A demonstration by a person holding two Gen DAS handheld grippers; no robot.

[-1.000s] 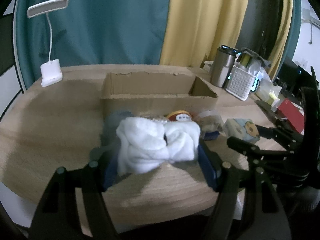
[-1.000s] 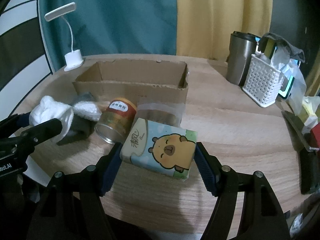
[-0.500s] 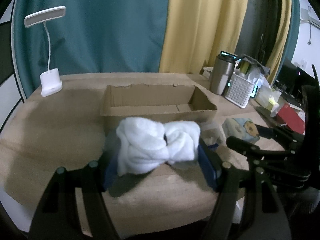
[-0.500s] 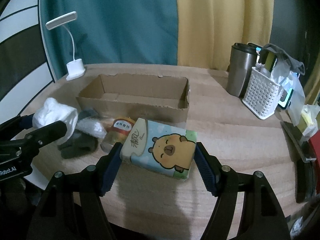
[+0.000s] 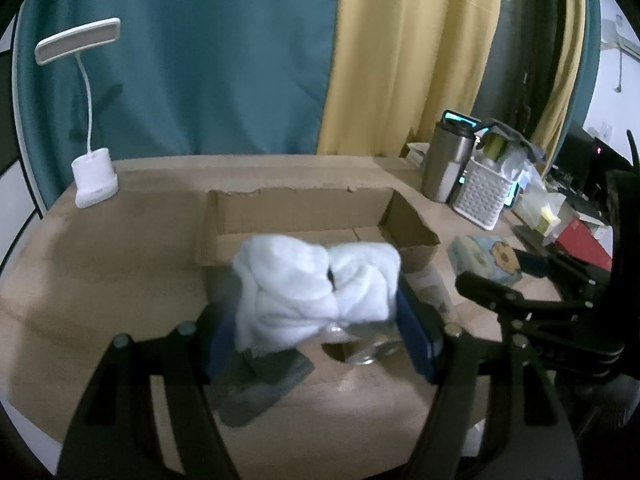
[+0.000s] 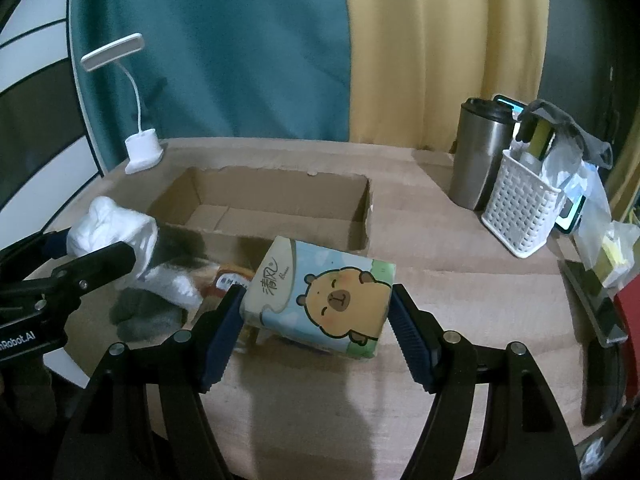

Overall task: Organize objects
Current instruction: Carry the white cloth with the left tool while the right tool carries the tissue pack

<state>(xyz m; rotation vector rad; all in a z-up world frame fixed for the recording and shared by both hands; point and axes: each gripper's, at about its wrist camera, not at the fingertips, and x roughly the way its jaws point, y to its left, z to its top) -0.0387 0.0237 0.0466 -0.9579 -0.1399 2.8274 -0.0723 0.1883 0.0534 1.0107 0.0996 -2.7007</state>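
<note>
Left gripper (image 5: 320, 316) clamps a white towel (image 5: 316, 284) above the cardboard box's (image 6: 276, 208) near edge (box interior empty); right gripper (image 6: 318, 328) clamps a tissue pack (image 6: 320, 300).

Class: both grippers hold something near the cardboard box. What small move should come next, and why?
Probably carry the white towel forward over the cardboard box and lower it in: the left gripper holds it lifted near the front wall, the box looks empty, and the right gripper holds the tissue pack.

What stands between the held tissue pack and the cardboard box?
Nothing visible. The right gripper holds the tissue pack lifted just before the cardboard box; only the box's low front wall lies ahead, and its floor looks empty.
</note>
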